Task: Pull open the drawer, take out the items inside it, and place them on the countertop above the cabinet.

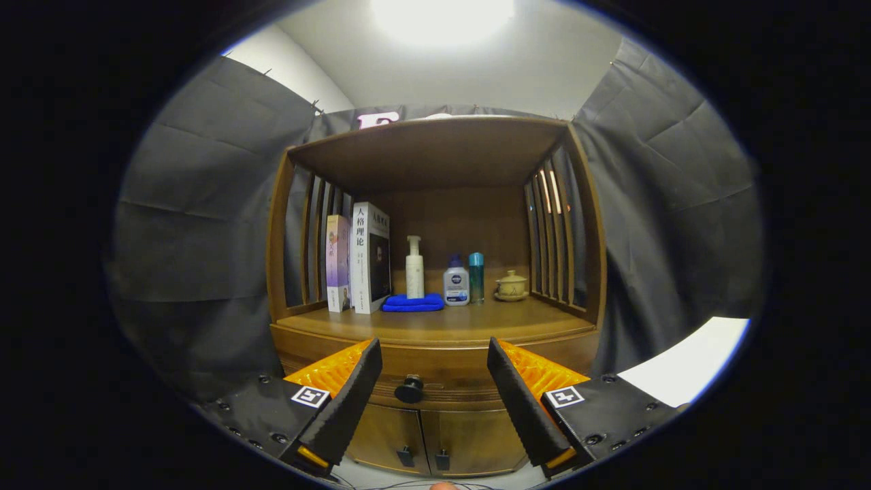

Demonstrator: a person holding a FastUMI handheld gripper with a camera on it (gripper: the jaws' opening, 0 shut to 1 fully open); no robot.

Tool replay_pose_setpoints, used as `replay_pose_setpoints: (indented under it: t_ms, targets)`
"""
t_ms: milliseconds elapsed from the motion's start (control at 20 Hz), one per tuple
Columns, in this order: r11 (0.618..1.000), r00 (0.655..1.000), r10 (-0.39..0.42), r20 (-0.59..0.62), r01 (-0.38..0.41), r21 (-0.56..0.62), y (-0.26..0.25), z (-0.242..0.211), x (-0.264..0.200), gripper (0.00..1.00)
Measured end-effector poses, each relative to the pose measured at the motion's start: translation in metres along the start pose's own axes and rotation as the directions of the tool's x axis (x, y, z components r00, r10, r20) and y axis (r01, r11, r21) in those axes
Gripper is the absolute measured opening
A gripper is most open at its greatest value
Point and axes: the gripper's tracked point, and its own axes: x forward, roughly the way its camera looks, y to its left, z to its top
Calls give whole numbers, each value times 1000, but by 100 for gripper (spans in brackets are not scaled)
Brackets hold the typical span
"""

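The gripper (434, 361) is hovering with its fingers spread wide and holding nothing. Between them, just ahead, the closed drawer (435, 389) is showing its dark round knob (409, 389). Beyond it, the countertop (435, 323) is carrying two books (358, 262), a pump bottle (414, 268) standing on a folded blue cloth (413, 303), two small bottles (465, 279) and a lidded cup (511, 286).

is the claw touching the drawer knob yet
Apart. The gripper view shows the claw open, with the drawer knob between its fingers and clear cabinet front on both sides.
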Motion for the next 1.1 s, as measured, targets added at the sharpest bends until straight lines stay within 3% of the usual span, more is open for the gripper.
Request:
replay_pose_setpoints:
  t_ms: [400,700,900,1100]
  targets:
    - [999,995,48,-88,-48,-6,26,-55,55,99]
    - [999,984,29,-177,-25,23,29,-97,88,99]
    - [1000,974,20,-225,-18,13,29,-121,95,84]
    - [999,974,42,-223,-35,35,34,-126,98,55]
